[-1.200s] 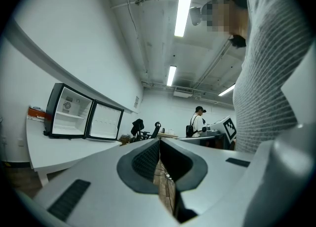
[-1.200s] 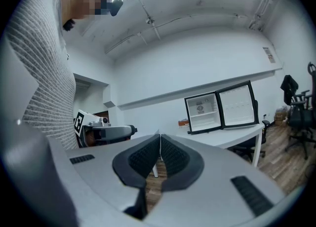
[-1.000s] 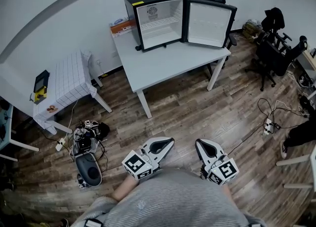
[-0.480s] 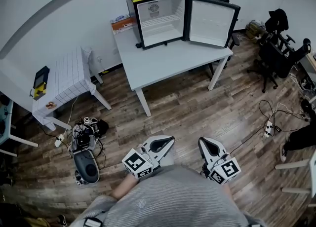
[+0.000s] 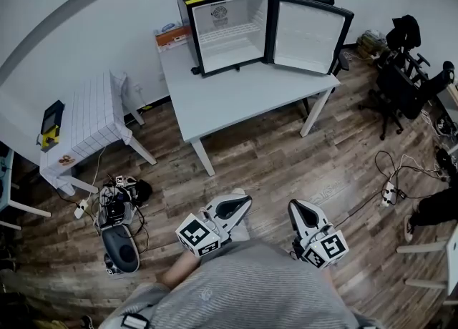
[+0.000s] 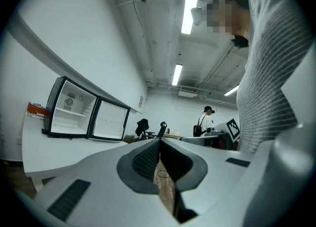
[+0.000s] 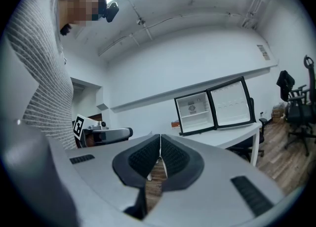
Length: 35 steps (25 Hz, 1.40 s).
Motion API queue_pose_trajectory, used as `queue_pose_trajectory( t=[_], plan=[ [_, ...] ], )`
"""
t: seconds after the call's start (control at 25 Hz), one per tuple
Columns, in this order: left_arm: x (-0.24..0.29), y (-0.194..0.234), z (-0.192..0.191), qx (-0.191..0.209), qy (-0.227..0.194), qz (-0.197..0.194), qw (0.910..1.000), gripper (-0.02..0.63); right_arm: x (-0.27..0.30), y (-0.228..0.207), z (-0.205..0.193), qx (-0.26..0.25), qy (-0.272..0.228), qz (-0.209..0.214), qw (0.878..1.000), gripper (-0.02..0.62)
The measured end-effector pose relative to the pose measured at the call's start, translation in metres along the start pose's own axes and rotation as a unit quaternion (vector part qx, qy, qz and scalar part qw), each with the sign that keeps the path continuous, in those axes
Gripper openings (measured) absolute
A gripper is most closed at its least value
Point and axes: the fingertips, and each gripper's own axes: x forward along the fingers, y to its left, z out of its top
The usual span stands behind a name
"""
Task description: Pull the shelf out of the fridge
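A small black fridge [image 5: 223, 23] stands on the grey table [image 5: 243, 95] with its door [image 5: 308, 34] swung open to the right. Inside, a white wire shelf [image 5: 229, 34] sits at mid height; the same shelf [image 6: 73, 113] shows in the left gripper view and again [image 7: 195, 114] in the right gripper view. Both grippers are held close to my body, far from the fridge. The left gripper [image 5: 242, 202] is shut and empty. The right gripper [image 5: 294, 209] is shut and empty too.
A white tiled side table [image 5: 89, 120] stands at the left with cables and a dark helmet-like object [image 5: 120, 245] on the wooden floor below it. Office chairs [image 5: 408, 77] crowd the right. A power strip [image 5: 390, 193] lies on the floor. Another person [image 6: 205, 121] stands far off.
The table and fridge appear slightly nearer and larger in the head view than a second ago. Both grippers stay shut by my body.
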Motion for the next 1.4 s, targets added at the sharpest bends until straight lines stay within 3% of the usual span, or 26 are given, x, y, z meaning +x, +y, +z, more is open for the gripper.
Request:
queue_pose_trajectory(
  t=[0.24, 0.64, 1.4],
  plan=[
    [0.028, 0.050, 0.013, 0.000, 0.002, -0.001, 1.0000, 0.012, 0.051, -0.023, 0.008, 0.007, 0.004, 0.020, 1.000, 0.014],
    [0.072, 0.149, 0.039, -0.006, 0.001, 0.000, 1.0000, 0.012, 0.141, -0.089, 0.032, 0.011, 0.007, -0.004, 1.000, 0.014],
    [0.131, 0.331, 0.083, -0.013, 0.014, 0.013, 0.9997, 0.012, 0.327, -0.176, 0.077, 0.010, 0.006, 0.007, 1.000, 0.014]
  ],
)
